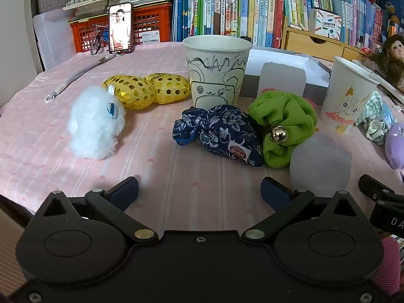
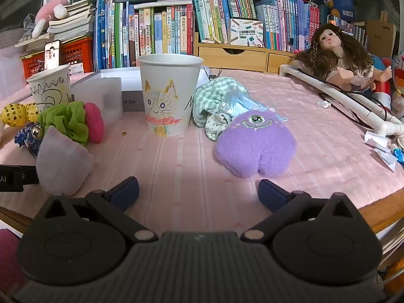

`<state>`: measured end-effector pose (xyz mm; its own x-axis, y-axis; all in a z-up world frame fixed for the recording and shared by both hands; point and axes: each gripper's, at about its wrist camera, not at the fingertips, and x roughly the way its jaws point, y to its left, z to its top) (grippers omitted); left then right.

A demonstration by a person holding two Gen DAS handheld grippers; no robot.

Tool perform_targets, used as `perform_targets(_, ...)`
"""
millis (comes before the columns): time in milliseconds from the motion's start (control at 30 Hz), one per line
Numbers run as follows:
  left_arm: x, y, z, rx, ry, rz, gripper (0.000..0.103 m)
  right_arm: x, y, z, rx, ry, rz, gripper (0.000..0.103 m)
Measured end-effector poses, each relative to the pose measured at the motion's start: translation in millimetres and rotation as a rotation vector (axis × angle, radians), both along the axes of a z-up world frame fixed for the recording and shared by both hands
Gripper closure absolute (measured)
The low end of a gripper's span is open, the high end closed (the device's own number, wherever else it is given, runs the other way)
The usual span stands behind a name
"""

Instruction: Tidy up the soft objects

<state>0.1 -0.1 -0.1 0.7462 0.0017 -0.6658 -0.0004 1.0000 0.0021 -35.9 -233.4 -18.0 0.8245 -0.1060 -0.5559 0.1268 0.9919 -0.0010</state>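
Gaping empty, left gripper (image 1: 199, 189) short of blue pouch (image 1: 222, 132), right gripper (image 2: 198, 189) near purple plush (image 2: 255, 146)

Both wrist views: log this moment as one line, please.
left gripper: open, empty | right gripper: open, empty | purple plush: on table, untouched | cat cup: upright

A pink striped tablecloth with small hearts (image 1: 176, 189) carries a white fluffy plush (image 1: 94, 123), two gold sequinned pouches (image 1: 146, 91), a navy floral cloth bag (image 1: 222, 132), a lime-green scrunchie (image 1: 285, 126), a purple one-eyed plush (image 2: 255, 146) and a green-and-white checked cloth (image 2: 214, 96).
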Motion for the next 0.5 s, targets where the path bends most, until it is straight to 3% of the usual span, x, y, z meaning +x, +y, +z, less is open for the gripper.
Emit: perform_targets(500, 0.0, 0.0, 0.0, 0.000, -0.001, 0.000, 0.000, 0.6, 1.4, 0.0, -0.003, 0.005, 0.001, 0.000)
